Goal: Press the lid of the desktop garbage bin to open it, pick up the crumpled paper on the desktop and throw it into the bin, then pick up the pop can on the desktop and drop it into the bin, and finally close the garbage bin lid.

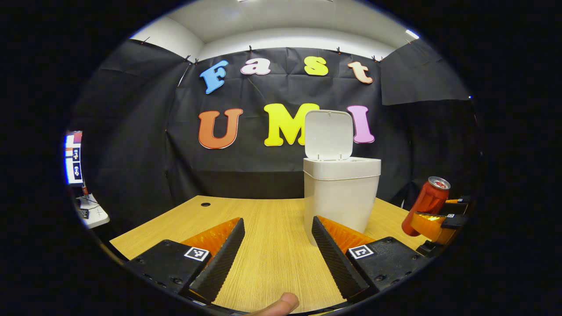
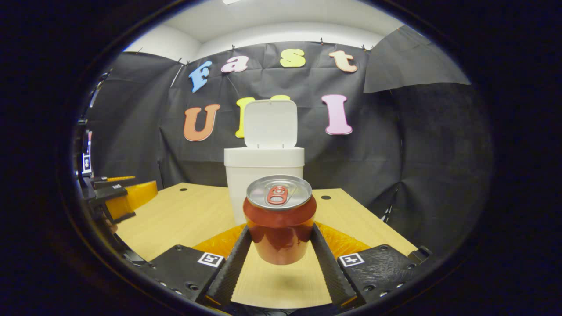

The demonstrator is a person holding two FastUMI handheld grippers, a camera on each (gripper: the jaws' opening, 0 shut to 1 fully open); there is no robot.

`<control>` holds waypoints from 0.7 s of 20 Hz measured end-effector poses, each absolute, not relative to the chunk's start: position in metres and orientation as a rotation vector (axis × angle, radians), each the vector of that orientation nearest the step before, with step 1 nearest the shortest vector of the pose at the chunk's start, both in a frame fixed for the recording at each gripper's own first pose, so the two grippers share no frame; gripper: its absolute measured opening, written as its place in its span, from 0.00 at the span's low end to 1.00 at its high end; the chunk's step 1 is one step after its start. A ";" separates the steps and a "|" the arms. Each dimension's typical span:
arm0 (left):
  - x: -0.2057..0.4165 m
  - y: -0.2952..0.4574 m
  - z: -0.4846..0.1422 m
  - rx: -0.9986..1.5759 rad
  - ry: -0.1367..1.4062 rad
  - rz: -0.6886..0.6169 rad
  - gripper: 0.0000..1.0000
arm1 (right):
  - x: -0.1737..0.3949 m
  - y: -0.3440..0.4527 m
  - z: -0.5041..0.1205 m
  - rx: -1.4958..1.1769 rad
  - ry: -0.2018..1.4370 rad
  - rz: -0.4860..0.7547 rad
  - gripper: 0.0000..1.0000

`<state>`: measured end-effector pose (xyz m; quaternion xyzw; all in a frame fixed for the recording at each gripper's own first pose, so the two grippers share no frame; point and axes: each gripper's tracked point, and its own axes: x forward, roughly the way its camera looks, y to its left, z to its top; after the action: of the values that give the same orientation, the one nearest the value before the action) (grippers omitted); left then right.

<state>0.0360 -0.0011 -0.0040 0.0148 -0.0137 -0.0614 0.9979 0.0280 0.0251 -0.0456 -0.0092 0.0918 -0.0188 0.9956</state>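
The right claw (image 2: pixel 279 245) has the pop can (image 2: pixel 279 219) clamped between its two fingers, one pressing each side low on the can's body. The can is lifted clear of the worktop (image 2: pixel 184 215), with its shadow on the wood beneath. It sits upright in the right gripper view, but in the left gripper view the same can (image 1: pixel 425 205) leans at about 4 o'clock from the bin (image 1: pixel 340 193), so its true tilt is hard to judge.

The bin stands near the far edge of the worktop with its lid (image 2: pixel 270 123) swung up on the hinge, dead ahead at 12 o'clock of the held can. No crumpled paper shows on the bare wood; it is probably inside the bin by now, though the interior is hidden.

The left claw (image 1: pixel 276 245) is wide open and grips nothing, with the bin just beyond its right finger at 1 o'clock.

Risks, as I judge them:
- The grip is low on a smooth, round can, which could pivot or slip out while travelling.
- If carried too low, the can would strike the bin's front rim and push the light bin backward.
- If carried too far, the can could knock the raised lid and swing it shut early.
- Releasing short of the opening would drop the can onto the worktop.
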 end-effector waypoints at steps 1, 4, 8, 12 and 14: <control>0.032 -0.004 -0.003 0.028 -0.032 -0.137 0.99 | 0.027 0.030 -0.038 -0.019 0.175 -0.033 0.80; 0.023 -0.011 0.005 0.040 -0.046 -0.161 0.99 | 0.029 0.042 -0.016 -0.033 0.147 -0.026 0.80; 0.022 0.000 0.005 0.006 -0.029 -0.156 0.99 | 0.031 0.061 0.013 -0.023 0.118 0.002 0.80; 0.026 0.018 0.002 0.002 -0.008 -0.125 0.99 | 0.040 0.071 0.055 -0.025 0.070 0.010 0.80; 0.023 0.020 -0.003 -0.001 0.028 -0.116 0.99 | 0.047 0.080 0.076 -0.006 0.049 0.039 0.80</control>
<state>0.0227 0.0202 -0.0028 -0.0005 0.0140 -0.0577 0.9982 0.0473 0.0804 0.0762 -0.0030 0.0243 0.0193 0.9995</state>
